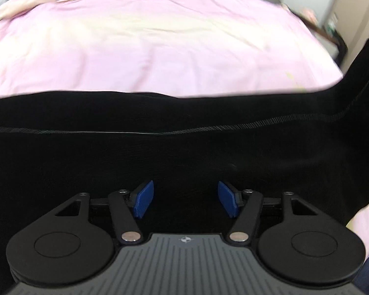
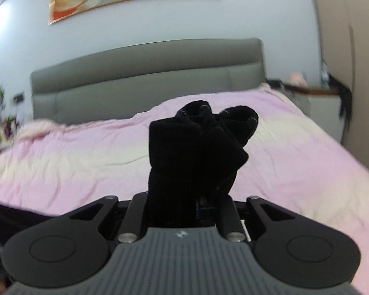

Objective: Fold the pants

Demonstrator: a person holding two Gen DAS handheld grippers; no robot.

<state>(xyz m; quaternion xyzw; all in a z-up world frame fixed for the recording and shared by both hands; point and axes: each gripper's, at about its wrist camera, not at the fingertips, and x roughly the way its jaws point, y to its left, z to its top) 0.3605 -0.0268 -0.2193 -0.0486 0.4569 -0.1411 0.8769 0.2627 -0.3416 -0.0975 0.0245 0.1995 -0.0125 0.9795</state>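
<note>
While my right gripper (image 2: 194, 204) stays out of it for a second, let me call what it has: jaws clenched on a bunched end of the black pants (image 2: 199, 145), ribbed cuffs sticking up in a lumpy knot above the pink bed cover (image 2: 61, 162). My left gripper (image 1: 184, 200) hangs with its blue pads (image 1: 142, 200) spread apart, nothing between them, poised just over the flat stretch of the pants (image 1: 160, 152).

That stretch lies across the near edge of the bed, one pale stitched seam (image 1: 209, 127) running its length, and it climbs off toward the right.

Risk one: the right hand's grip is a thick wad, soft and stretchy, so a layer could slide out if I pull hard. Risk two: the left pads could pinch only the top layer, or catch the cover beneath, since black on black hides the edges. The cover is smooth and lightly wrinkled, so the pants may drag and skew the fold.
</note>
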